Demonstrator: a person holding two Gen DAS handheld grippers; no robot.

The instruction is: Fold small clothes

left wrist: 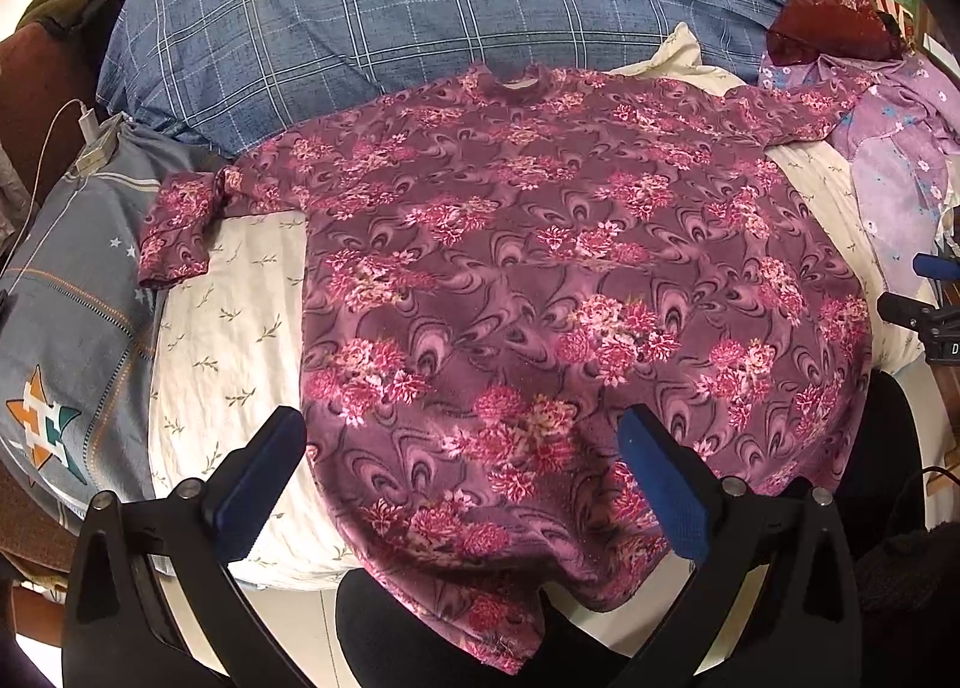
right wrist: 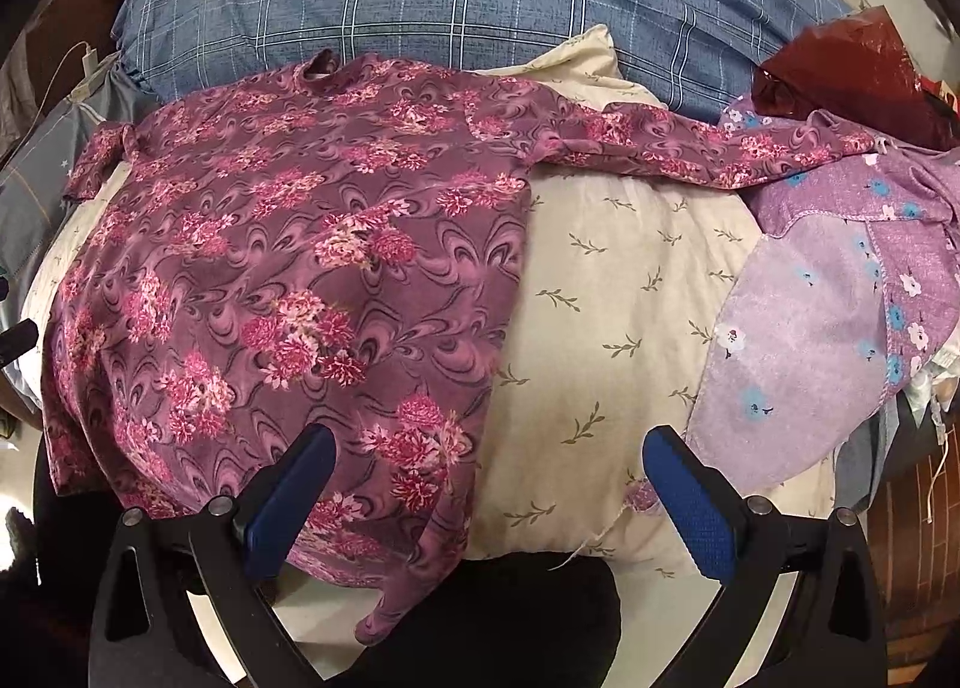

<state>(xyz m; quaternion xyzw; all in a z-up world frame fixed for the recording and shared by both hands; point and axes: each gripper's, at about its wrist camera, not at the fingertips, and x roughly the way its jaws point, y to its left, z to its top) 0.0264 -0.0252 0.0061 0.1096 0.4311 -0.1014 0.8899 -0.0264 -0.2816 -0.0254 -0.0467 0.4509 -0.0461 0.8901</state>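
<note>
Floral shirt [left wrist: 540,280] lies spread flat on the cream sheet [right wrist: 612,298], hem overhanging the bed edge. Both left gripper [left wrist: 462,484] and right gripper [right wrist: 489,499] hover above with jaws wide apart, holding nothing. Pinching the sheet too could drag it along.

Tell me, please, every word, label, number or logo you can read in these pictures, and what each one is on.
Round seals on the blue checked quilt: lettering upside down and too blurred to read.
"H" on an orange star: logo on the grey pillow.
White letters on the dark red bag: cut off, unreadable.
Floral shirt: no text.
</note>
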